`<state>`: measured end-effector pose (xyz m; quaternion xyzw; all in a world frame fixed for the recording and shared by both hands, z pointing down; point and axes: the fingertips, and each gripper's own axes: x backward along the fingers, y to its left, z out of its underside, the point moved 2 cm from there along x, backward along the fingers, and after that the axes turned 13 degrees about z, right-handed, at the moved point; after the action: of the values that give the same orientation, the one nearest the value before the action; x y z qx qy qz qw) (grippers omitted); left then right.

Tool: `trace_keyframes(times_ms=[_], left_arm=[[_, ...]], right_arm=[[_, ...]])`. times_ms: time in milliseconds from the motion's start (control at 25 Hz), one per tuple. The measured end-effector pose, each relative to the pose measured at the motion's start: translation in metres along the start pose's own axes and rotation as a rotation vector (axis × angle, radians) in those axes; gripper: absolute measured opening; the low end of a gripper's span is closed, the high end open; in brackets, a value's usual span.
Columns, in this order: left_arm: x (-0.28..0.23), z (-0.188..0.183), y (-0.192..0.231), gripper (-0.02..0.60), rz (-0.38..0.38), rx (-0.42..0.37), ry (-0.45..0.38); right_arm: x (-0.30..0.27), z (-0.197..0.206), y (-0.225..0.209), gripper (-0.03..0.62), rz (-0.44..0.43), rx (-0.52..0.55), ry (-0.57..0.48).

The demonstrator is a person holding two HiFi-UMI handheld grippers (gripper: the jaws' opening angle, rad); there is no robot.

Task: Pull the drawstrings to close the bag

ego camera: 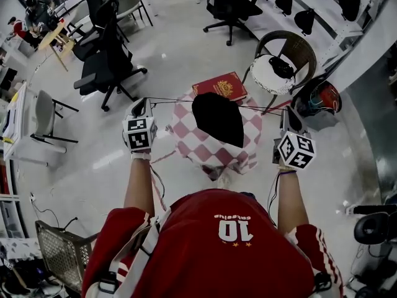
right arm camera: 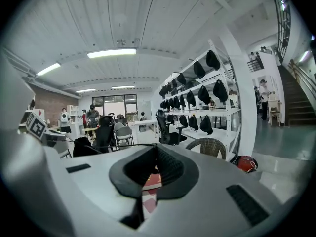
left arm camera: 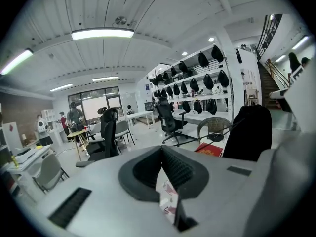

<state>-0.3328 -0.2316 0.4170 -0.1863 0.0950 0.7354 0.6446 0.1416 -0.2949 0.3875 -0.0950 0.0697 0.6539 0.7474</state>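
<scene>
A black drawstring bag (ego camera: pixel 218 117) stands on a small table under a pink-and-white checked cloth (ego camera: pixel 201 146). Thin dark drawstrings run out from its top to both sides. The left string (ego camera: pixel 173 100) leads to my left gripper (ego camera: pixel 144 102), which is shut on it to the left of the bag. The right string (ego camera: pixel 260 108) leads to my right gripper (ego camera: pixel 287 112), shut on it at the bag's right. In the left gripper view the jaws (left arm camera: pixel 162 148) are closed and the bag (left arm camera: pixel 249 132) is to the right. In the right gripper view the closed jaws (right arm camera: pixel 156 149) have the bag (right arm camera: pixel 81 146) to their left.
A red book (ego camera: pixel 220 85) lies on the table behind the bag. A wicker chair (ego camera: pixel 285 54) and a red-and-black helmet-like thing (ego camera: pixel 319 98) stand at the back right. Black office chairs (ego camera: pixel 108 67) are at the back left, and a wire basket (ego camera: pixel 62 250) is on the floor near left.
</scene>
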Motion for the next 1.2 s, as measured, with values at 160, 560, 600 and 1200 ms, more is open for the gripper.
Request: trace_keyframes(times_ms=[160, 560, 600, 1200], left_arm=[[0.004, 0.005, 0.008, 0.009, -0.014, 0.038, 0.004], [0.009, 0.012, 0.024, 0.009, -0.042, 0.099, 0.011], [0.009, 0.012, 0.025, 0.009, -0.041, 0.103, 0.012], [-0.022, 0.031, 0.01, 0.009, 0.066, 0.199, 0.063]], right_arm=[[-0.004, 0.003, -0.005, 0.015, 0.004, -0.009, 0.014], [-0.015, 0.009, -0.009, 0.015, 0.007, -0.019, 0.04], [-0.017, 0.01, -0.011, 0.015, 0.007, -0.024, 0.043], [-0.058, 0.039, -0.019, 0.014, -0.006, -0.065, 0.133]])
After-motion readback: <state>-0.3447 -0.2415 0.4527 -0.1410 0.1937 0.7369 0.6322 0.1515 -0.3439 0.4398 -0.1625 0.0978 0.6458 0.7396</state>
